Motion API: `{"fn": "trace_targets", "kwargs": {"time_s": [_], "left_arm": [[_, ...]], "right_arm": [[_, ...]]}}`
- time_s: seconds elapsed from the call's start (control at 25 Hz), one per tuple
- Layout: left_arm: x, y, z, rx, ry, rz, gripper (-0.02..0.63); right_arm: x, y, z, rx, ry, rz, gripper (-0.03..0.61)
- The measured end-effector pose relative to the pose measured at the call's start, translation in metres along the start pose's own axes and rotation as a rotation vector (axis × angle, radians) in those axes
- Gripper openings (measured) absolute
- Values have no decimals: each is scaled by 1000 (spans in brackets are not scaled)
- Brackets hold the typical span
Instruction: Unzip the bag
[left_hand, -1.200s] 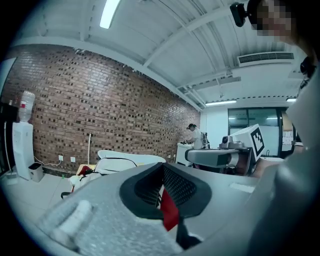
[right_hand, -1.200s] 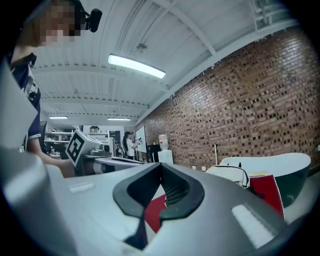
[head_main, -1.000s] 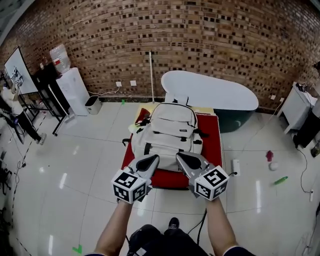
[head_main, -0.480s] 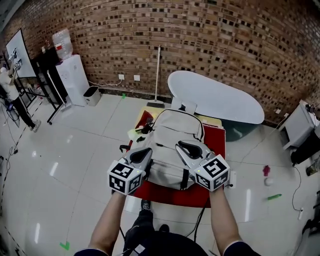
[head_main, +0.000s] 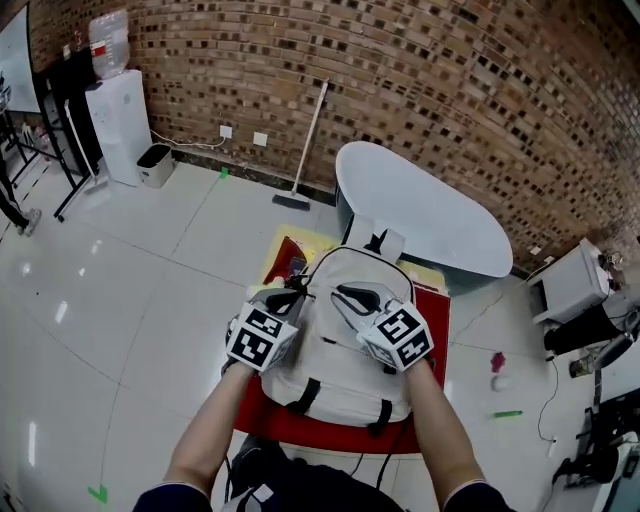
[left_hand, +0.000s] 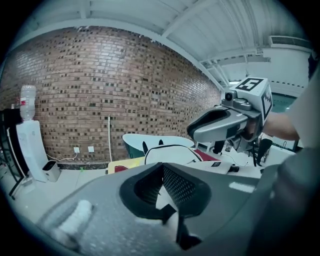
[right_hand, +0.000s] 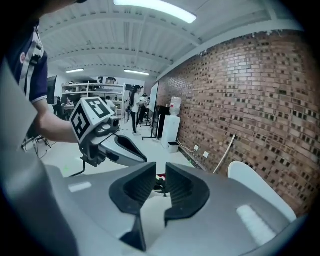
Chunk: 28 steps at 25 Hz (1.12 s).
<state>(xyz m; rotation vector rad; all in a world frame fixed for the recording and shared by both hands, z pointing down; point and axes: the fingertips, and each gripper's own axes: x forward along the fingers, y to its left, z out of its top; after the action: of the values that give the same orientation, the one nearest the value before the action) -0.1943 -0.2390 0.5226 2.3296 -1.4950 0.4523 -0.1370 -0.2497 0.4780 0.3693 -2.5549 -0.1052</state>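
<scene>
Two grippers hang over the white bag, which lies in the middle of the red table, its top at the far edge. I think the left gripper, jaws pressed together and empty, should steady the cloth. The right gripper, jaws just opening with nothing pinched, should find the zip pull. Only the head view shows the whole bag; the right gripper view shows that gap.
</scene>
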Motion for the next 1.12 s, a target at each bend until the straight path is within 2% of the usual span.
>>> {"fn": "trace_targets", "kwargs": {"time_s": [0.2, 0.28, 0.44, 0.8, 1.0, 1.12], "left_arm": [[37, 26, -12, -9, 34, -43, 5], [44, 26, -23, -37, 61, -57, 48], [60, 31, -38, -84, 102, -71, 71], [70, 35, -63, -161, 138, -46, 80], [77, 29, -69, -175, 162, -43, 80], [82, 27, -73, -166, 188, -46, 80]], "right_arm": [[68, -20, -25, -56, 162, 59, 89], [88, -26, -40, -65, 214, 86, 92], [122, -40, -62, -48, 287, 159, 114], [175, -27, -110, -251, 541, 351, 127], [188, -28, -127, -287, 639, 387, 101], [185, -24, -130, -301, 677, 423, 35]]}}
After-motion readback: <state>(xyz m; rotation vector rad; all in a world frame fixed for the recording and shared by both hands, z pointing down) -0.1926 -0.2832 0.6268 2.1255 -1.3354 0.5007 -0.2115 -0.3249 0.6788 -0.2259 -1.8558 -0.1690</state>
